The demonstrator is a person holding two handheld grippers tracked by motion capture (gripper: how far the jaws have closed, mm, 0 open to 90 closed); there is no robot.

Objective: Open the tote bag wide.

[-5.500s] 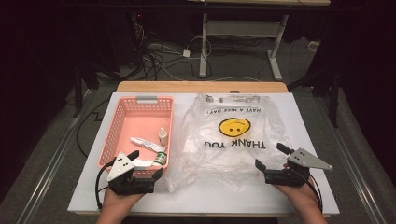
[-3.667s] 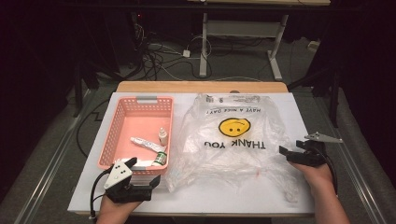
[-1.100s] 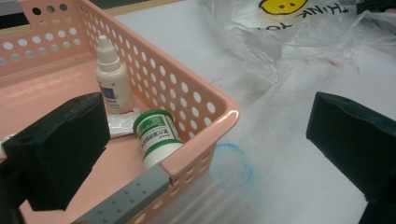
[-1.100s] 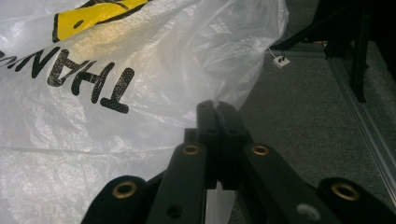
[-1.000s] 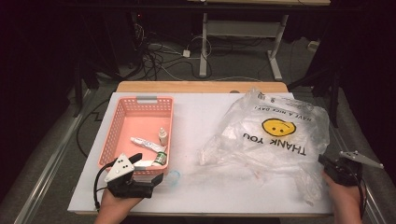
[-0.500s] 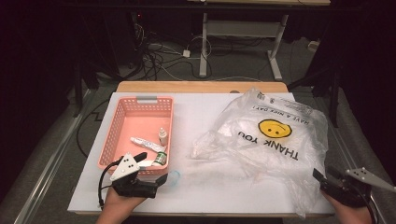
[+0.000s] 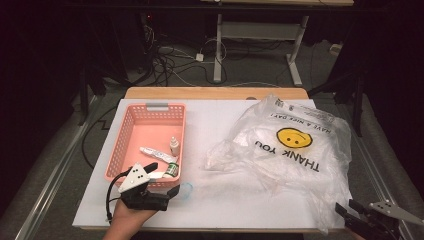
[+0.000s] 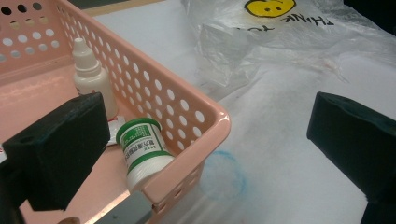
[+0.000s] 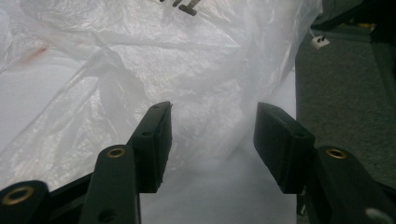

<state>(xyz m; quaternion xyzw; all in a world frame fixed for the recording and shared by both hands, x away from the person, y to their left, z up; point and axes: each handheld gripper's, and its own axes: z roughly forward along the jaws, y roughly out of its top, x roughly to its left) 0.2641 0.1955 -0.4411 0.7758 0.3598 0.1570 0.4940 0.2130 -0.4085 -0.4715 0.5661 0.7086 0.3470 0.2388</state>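
The big clear plastic carrier bag (image 7: 290, 150) with its yellow smiley face and "THANK YOU" print lies crumpled across the right half of the white worktop (image 7: 220, 120), its near right corner hanging just at the front edge. Down at that corner sit the right tongs (image 7: 352, 210), and the right gripper view tells the story: the two black jaws stand apart, having just eased in a touch, with a fold of bag film rising ahead of them but nothing pinched between the pads. To my eye that is a fresh approach on the bag's edge, lined up for a new bite.

Over on the left, the left tongs (image 7: 164, 180) are wide open and gripping nothing, parked at the near right corner of the salmon-pink perforated plastic basket (image 7: 125, 135), one jaw over the basket's inside and the other out over the worktop. Just ahead of them inside the corner lies a small white jar with a green label (image 8: 142, 151) on its side, a white dropper bottle (image 8: 91, 77) upright behind it, and a white tube (image 7: 155, 152) beyond. A faint blue ring (image 8: 224, 175) marks the worktop just outside the basket. Likely the left hand is waiting by the goods while the bag gets readied.
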